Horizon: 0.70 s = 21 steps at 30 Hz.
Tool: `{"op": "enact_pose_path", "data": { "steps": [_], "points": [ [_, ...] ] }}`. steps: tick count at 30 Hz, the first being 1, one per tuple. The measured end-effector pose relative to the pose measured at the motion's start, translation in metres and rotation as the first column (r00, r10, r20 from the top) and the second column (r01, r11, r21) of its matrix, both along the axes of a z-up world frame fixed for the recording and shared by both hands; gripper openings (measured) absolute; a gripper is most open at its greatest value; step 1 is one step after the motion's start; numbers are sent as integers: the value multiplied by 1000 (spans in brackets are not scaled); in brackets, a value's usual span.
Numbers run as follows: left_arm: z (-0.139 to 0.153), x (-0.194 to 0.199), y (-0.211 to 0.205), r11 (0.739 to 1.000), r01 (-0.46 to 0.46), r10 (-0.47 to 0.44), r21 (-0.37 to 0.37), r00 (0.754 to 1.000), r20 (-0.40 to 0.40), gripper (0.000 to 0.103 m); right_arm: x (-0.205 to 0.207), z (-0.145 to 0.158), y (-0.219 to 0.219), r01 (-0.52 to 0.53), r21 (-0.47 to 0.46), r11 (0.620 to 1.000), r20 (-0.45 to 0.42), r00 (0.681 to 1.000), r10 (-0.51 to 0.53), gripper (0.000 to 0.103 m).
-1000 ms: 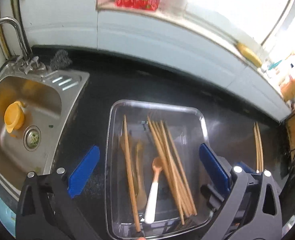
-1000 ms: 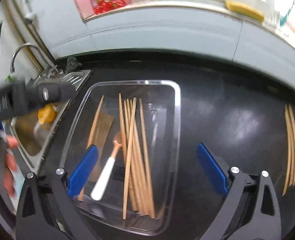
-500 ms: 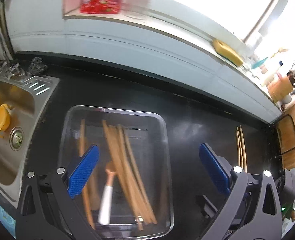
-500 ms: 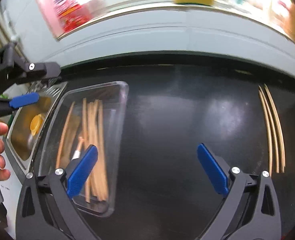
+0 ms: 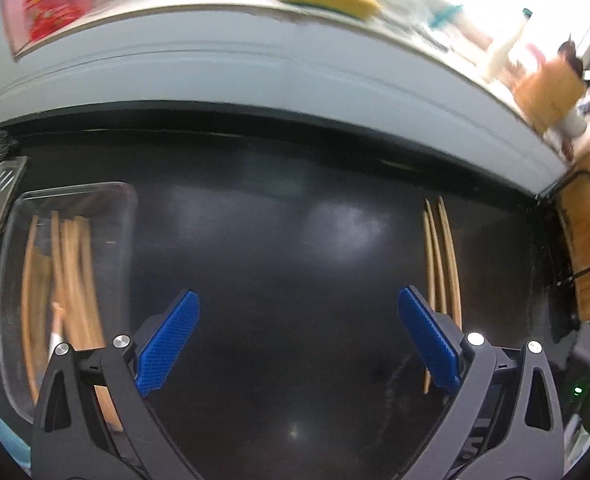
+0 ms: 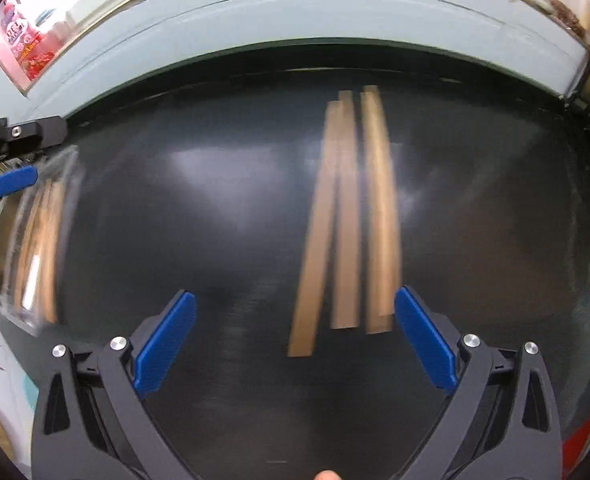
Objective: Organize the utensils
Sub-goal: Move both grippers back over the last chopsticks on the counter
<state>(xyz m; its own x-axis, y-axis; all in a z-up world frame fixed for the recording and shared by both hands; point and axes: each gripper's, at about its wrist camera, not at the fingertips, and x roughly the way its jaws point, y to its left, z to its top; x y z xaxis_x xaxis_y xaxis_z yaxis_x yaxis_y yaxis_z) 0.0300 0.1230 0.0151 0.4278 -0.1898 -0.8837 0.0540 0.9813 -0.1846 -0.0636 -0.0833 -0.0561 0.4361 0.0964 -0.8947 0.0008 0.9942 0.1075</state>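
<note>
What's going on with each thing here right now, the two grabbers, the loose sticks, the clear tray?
Left gripper: open, holding nothing.
Right gripper: open, holding nothing, just short of the loose chopsticks.
Loose chopsticks: three, lying flat on the black counter, outside the tray.
Clear tray: on the counter, holding more chopsticks.

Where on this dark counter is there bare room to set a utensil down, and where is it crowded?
The widest bare patch of counter runs between the clear tray on the left and the loose chopsticks on the right, back to the pale wall. The tray itself is crowded with chopsticks. Right of the loose chopsticks only a narrow strip remains before the wooden board.
</note>
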Motion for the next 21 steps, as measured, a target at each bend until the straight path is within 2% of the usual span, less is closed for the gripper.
{"op": "enact_pose_path", "data": {
  "steps": [3,7,9,14,17,21],
  "points": [
    [-15,0,-51,998,39,-38,47,999,-12,97,1,-5,-43,12,-43,999,-3,1000,-13,96],
    [-35,1,-98,993,76,-69,94,995,-74,97,10,-3,-86,34,17,999,-7,999,-34,96],
    [-46,2,-116,986,105,-91,130,989,-114,97,18,-1,-101,66,12,998,1,998,-66,96],
    [-67,7,-139,969,137,-103,207,981,-165,97,41,-7,-119,99,30,995,-18,995,-99,96],
    [-76,17,-143,964,143,-103,225,978,-182,97,54,-13,-117,86,49,995,-25,996,-85,96],
    [-85,29,-147,961,163,-117,225,972,-204,97,66,-19,-109,60,30,998,-27,998,-59,96]
  ]
}}
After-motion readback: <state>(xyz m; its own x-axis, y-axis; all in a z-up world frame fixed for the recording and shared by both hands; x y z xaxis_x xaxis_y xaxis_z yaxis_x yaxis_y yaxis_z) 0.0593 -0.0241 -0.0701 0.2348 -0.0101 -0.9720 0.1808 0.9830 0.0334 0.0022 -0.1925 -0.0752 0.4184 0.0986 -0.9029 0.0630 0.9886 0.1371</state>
